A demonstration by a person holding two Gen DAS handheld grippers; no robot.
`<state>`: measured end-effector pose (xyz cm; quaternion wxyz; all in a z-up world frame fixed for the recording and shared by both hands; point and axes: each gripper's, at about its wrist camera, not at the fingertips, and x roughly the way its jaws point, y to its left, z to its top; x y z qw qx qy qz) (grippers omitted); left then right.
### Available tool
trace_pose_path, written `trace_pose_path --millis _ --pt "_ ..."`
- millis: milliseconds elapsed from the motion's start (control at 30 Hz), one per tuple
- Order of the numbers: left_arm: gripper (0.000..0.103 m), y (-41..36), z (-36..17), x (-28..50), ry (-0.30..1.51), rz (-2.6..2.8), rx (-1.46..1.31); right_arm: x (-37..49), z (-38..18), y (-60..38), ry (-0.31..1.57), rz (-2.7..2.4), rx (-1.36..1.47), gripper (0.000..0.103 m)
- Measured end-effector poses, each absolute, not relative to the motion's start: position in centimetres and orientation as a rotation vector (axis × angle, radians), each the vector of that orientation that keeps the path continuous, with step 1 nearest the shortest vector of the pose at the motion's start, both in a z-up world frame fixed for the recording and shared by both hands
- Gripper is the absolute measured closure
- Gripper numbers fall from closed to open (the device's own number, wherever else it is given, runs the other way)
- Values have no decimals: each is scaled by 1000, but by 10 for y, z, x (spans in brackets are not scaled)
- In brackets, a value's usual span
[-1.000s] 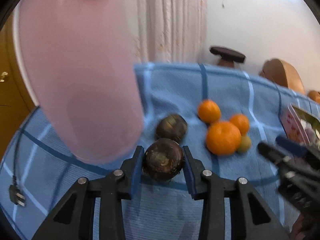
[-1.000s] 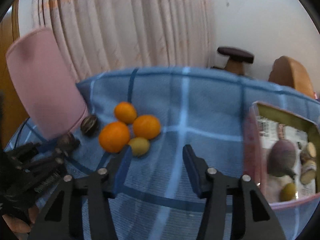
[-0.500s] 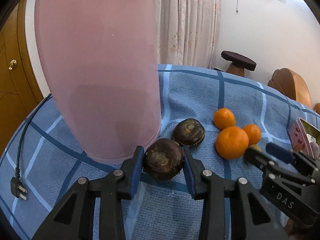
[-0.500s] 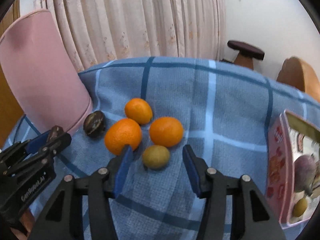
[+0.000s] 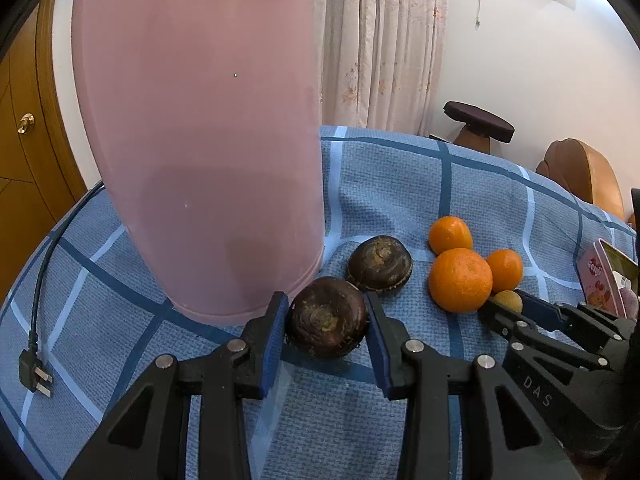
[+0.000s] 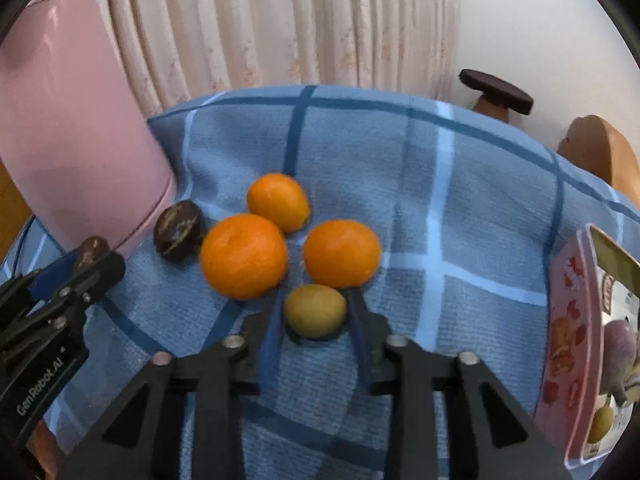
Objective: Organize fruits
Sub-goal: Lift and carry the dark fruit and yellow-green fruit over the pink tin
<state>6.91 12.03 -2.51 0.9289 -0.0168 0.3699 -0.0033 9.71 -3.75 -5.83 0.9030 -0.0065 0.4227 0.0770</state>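
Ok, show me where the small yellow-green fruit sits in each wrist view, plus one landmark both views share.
Left wrist view: the small yellow-green fruit is at mid-right, mostly hidden behind the large orange, between the right gripper's fingers.
Right wrist view: low centre, between that gripper's closed jaws, just below the three oranges.
Shared landmark: the pink bin, at the left in both.

"DAS" on right tool [image 5: 505, 307]; "GenRobot.AI" on left tool [image 6: 78, 266]
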Motion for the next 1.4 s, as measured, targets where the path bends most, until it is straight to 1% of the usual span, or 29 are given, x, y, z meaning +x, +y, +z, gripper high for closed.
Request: trace_pose_path --millis 100,200,333,433,533,700,1400 --pt "63 120 -26 69 757 -5 -30 94 -57 -38 861 150 -5 70" --pt "63 119 -25 68 750 -6 -28 73 -45 -42 753 144 13 70" --pt "63 111 -23 59 701 -3 -1 34 -27 -41 562 88 -10 70" --pt "63 102 -20 51 656 1 35 12 -20 -37 462 53 -37 70" --pt "63 95 -17 44 623 -7 63 -1 -17 -34 401 33 -57 70" --pt "63 89 -12 32 563 -7 78 -4 -17 -34 386 12 -53 70" --pt "63 64 -3 10 501 -74 80 -38 -11 -60 367 -4 -55 70"
